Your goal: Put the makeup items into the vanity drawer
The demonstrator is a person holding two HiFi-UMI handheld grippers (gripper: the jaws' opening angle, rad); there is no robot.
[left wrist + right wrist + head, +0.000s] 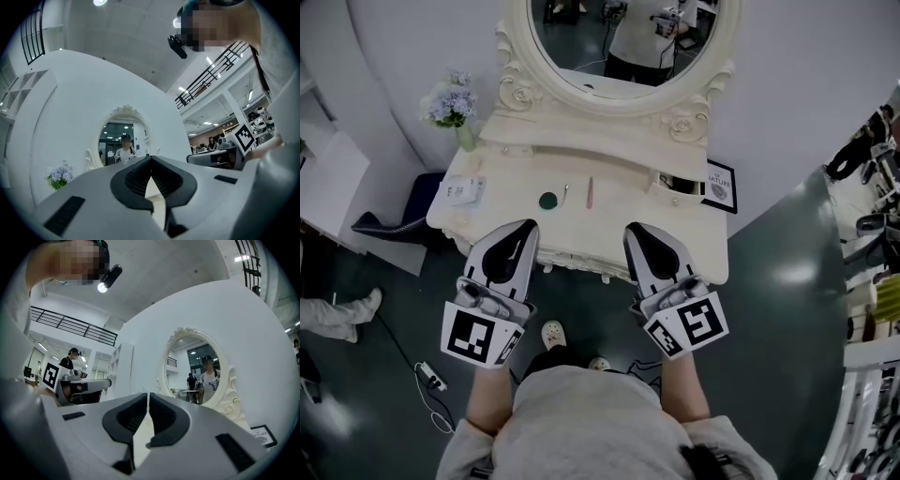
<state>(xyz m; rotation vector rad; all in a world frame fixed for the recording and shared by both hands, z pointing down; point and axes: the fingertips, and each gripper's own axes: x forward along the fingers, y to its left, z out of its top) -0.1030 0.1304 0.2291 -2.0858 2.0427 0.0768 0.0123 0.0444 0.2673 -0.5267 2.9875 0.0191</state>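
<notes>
On the cream vanity top (628, 202) lie a round green compact (547, 200), a small metal tool (565, 193) and a thin pink stick (590, 192). My left gripper (526, 226) hovers over the vanity's front edge, just below the compact, shut and empty. The right gripper (635, 231) is level with it, to the right of the pink stick, also shut with nothing between its jaws. In the left gripper view (151, 160) and the right gripper view (148, 394) the jaws meet at the tips. The carved drawer front (577, 263) shows between the two grippers.
An oval mirror (623, 47) stands at the back of the vanity. A vase of pale flowers (450, 103) and a white packet (461, 190) sit at the left. A small compartment (675, 184) and a framed card (719, 185) are at the right. A power strip (429, 376) lies on the floor.
</notes>
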